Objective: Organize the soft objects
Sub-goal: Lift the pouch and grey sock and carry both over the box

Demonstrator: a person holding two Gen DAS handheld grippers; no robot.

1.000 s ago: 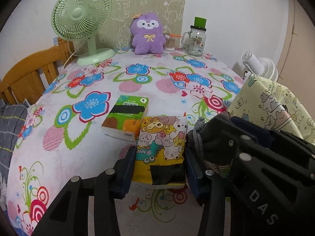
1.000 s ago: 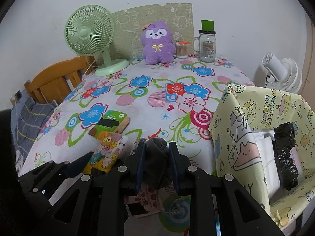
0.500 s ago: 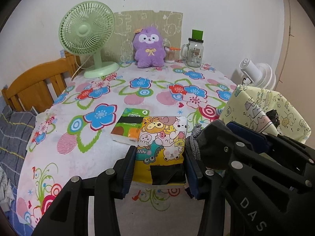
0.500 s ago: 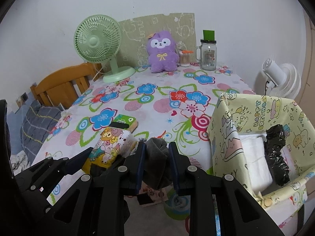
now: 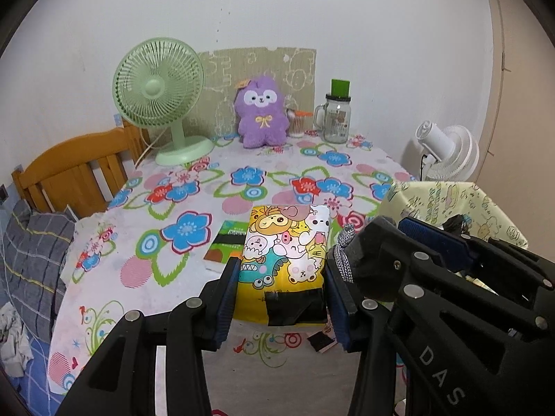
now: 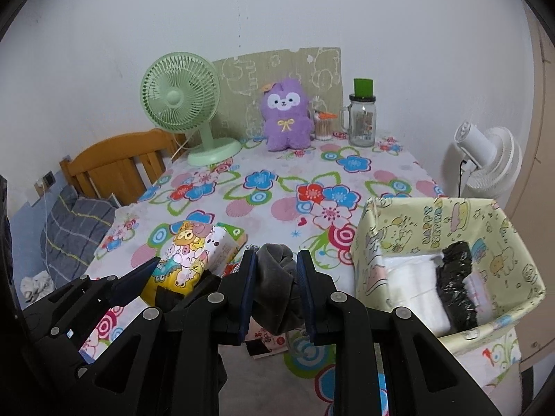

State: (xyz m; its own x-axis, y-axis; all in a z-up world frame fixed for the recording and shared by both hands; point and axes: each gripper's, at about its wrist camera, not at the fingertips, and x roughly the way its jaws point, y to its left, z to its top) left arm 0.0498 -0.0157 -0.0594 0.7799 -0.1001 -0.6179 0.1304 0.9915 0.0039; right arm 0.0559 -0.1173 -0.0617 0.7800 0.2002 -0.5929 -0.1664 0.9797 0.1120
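My left gripper (image 5: 281,270) is shut on a yellow cartoon tissue pack (image 5: 286,253) and holds it above the flowered table; it also shows in the right wrist view (image 6: 189,256). My right gripper (image 6: 275,260) is shut on a grey cloth (image 6: 277,284), lifted beside the left one; it also shows in the left wrist view (image 5: 347,253). A pale yellow cartoon storage box (image 6: 499,218) stands at the right, holding white packs (image 6: 412,277) and a black bundle (image 6: 458,277). A green tissue pack (image 5: 227,239) lies on the table. A purple plush (image 6: 286,118) sits at the back.
A green desk fan (image 5: 159,100), a glass jar with green lid (image 5: 336,118) and a cotton-swab holder (image 5: 296,124) stand along the back wall. A white fan (image 6: 485,159) stands off the table at right. A wooden chair (image 5: 73,173) and grey plaid cloth (image 5: 31,253) are at left.
Both grippers have risen and pulled back with their loads. The yellow pack is now lifted off the table, higher over the green pack. The box's inside has come into view.
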